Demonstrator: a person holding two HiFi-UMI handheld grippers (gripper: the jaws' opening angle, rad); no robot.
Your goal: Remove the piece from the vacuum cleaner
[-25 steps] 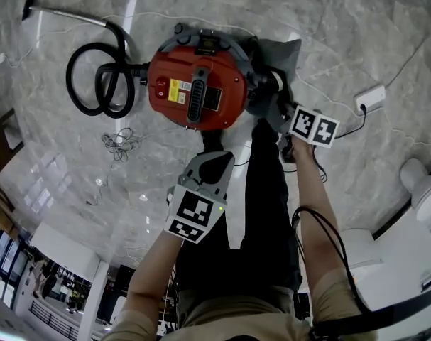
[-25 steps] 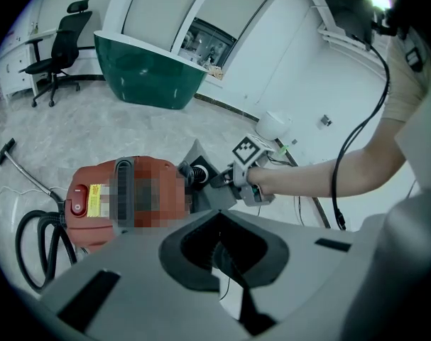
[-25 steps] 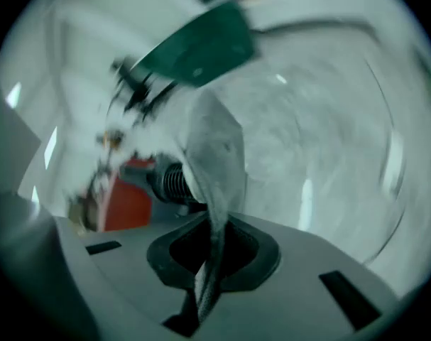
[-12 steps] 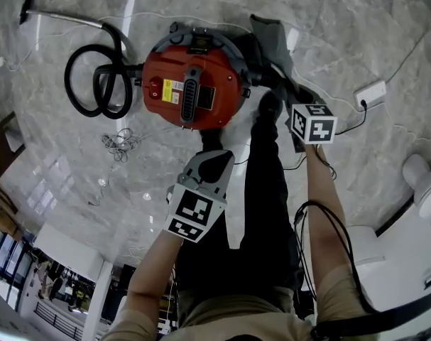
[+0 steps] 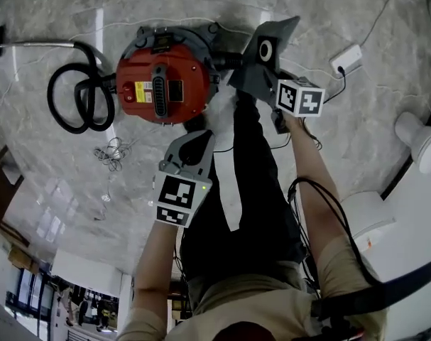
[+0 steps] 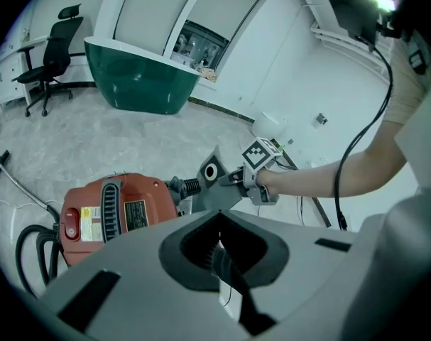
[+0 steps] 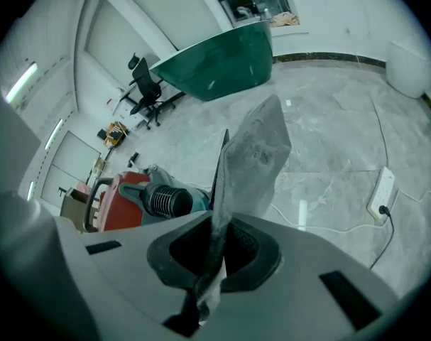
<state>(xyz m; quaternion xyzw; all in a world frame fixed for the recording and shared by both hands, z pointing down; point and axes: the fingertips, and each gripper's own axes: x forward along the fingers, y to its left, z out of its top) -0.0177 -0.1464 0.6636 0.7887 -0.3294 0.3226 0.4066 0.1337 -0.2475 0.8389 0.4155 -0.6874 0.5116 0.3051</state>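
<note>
Right gripper [image 7: 214, 251] is clamped on the edge of the flat grey piece [image 7: 254, 155], which sits just beside the ribbed port of the red vacuum cleaner [image 5: 162, 87]; left gripper [image 6: 219, 251] jaws are together, empty.

Tan short-sleeve shirt [image 5: 229, 300], black trousers [image 5: 254, 190], black cable [image 5: 309, 180] along the right arm. Left gripper [image 5: 198, 135] and right gripper [image 5: 267, 84] are both grey, with a black-and-white marker cube [image 5: 178, 199] on each.
</note>
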